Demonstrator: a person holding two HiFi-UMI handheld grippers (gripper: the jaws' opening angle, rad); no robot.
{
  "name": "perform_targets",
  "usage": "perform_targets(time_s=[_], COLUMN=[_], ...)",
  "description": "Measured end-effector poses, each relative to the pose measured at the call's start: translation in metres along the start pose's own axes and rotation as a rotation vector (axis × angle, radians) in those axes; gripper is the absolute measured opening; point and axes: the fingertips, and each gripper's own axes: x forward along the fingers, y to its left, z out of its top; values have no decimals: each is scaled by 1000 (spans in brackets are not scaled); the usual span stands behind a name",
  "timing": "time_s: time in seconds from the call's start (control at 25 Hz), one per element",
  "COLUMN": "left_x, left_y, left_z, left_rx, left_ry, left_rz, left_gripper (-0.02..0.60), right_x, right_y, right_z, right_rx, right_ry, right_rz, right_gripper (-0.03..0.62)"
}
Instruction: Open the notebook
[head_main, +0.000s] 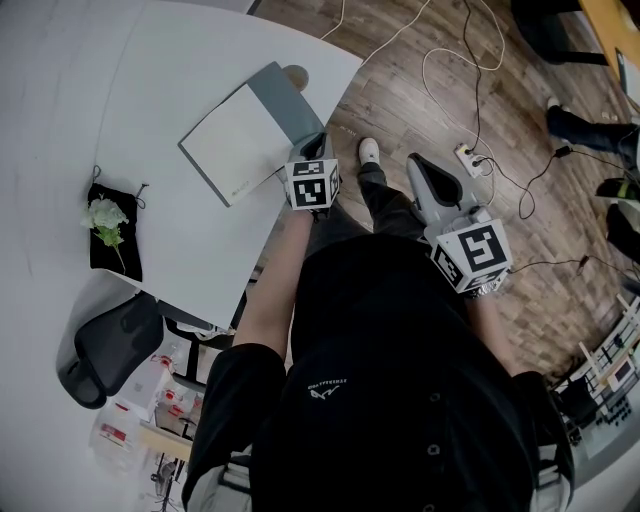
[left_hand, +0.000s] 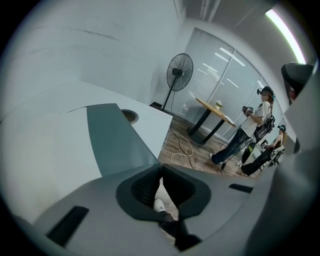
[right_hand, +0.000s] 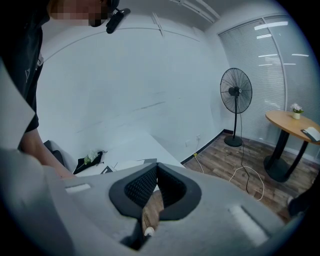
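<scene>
The notebook (head_main: 240, 140) lies closed and flat on the white desk (head_main: 150, 80), near the desk's edge on the person's side. Its pale cover faces up and a grey band runs along its right side, close to a round hole in the desk (head_main: 295, 75). The left gripper (head_main: 316, 140) points steeply down at the notebook's nearest right corner. In the left gripper view its jaws are drawn together with the tips meeting. The grey band (left_hand: 107, 135) runs right up against the outer side of the left jaw, and only floor and a shoe show through the slit between the pads (left_hand: 145, 187). The right gripper (head_main: 418, 160) hangs off the desk over the wooden floor (head_main: 420, 90), well apart from the notebook. Its jaws are likewise closed tip to tip with nothing in them, and floorboards show through the gap. Further left on the desk sits a black pouch (head_main: 112, 255) with a white flower (head_main: 105, 215) lying on it. Cables and a power strip (head_main: 468, 158) trail across the floor.
</scene>
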Motion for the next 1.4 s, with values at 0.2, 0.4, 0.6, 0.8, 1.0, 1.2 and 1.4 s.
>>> perform_targets(time_s=[0.2,0.4,0.6,0.8,1.0,1.2,1.4], left_x=[0,-1,-15,-36,-60,-86,-110], left_y=[-3,-12,-17,-16,-19,-20,-15], left_z=[0,1,12,26,35,42,45], left_rx=[-2,-18,-13,24,58,81,43], left_ry=[8,8,-48,-114,-168,-222,-272], left_rz=[-17,-81,-87,-59,-56,-48,-27], left_gripper=[38,110,96,21,9,6,6], right_x=[-1,0,3,8,14,23,34], right_y=[3,8,12,19,27,37,47], right_z=[-1,-5,-7,-8,-8,-7,-7], right_rx=[-1,2,9,-2,-13,-22,-40], right_ry=[-1,6,10,20,28,35,45], right_rz=[1,1,9,28,55,93,136], right_gripper=[6,6,6,6,6,6,6])
